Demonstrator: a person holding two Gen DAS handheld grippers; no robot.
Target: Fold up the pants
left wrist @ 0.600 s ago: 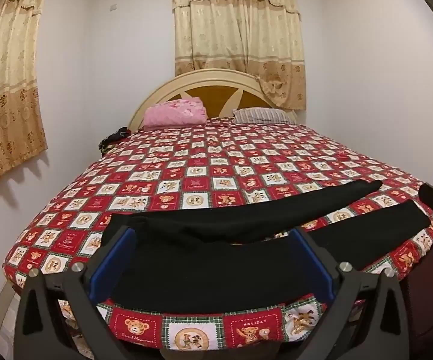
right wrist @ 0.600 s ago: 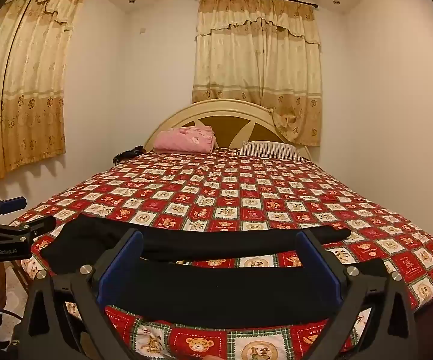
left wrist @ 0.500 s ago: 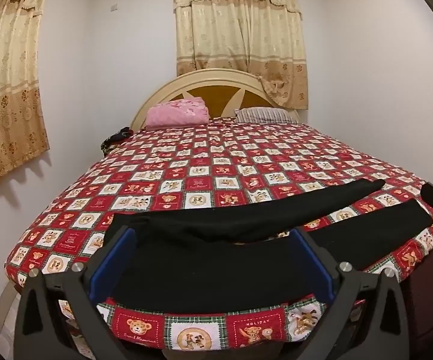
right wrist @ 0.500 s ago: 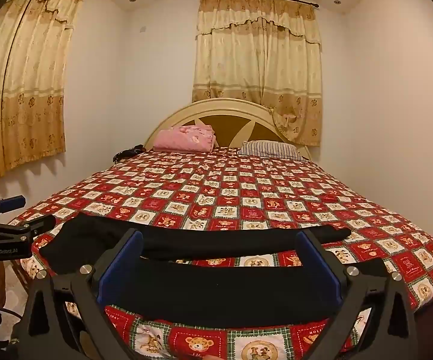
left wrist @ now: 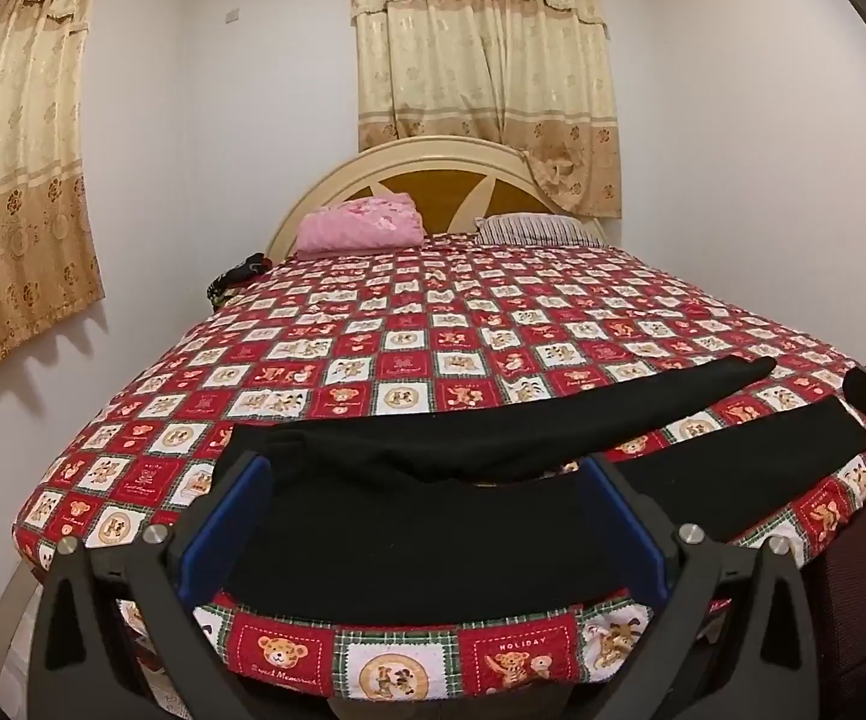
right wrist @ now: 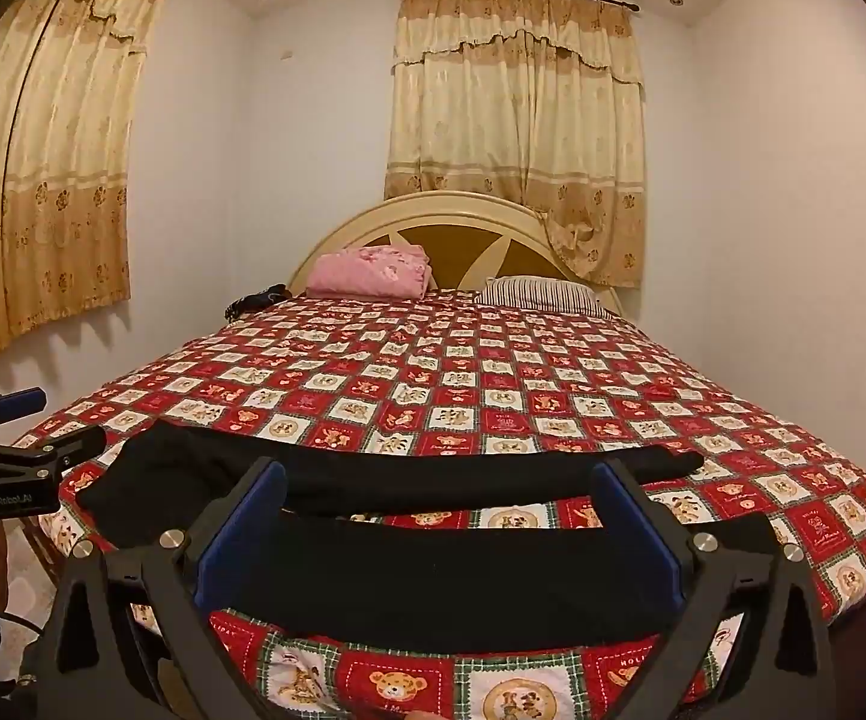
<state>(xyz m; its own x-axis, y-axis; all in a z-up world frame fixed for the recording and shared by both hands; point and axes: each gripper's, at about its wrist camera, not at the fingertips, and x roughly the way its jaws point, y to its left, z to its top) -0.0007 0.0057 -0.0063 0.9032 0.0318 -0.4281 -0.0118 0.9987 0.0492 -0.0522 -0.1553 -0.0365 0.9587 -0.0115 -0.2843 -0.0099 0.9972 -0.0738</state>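
Both tongs stand wide and hold nothing: the left gripper (left wrist: 426, 525) hovers over the waist end of the black pants (left wrist: 433, 516), the right gripper (right wrist: 439, 531) over the near leg. The pants lie flat along the foot edge of the bed, legs splayed apart. A pinch of only the top layer would likely leave the fold crooked, and dragging could pull cloth off the edge. The teddy-bear bedspread (left wrist: 408, 324) is soft and may bunch. Cream curtains (right wrist: 517, 120) hang behind the headboard (right wrist: 433, 222); a pink pillow (right wrist: 369, 273) sits there.
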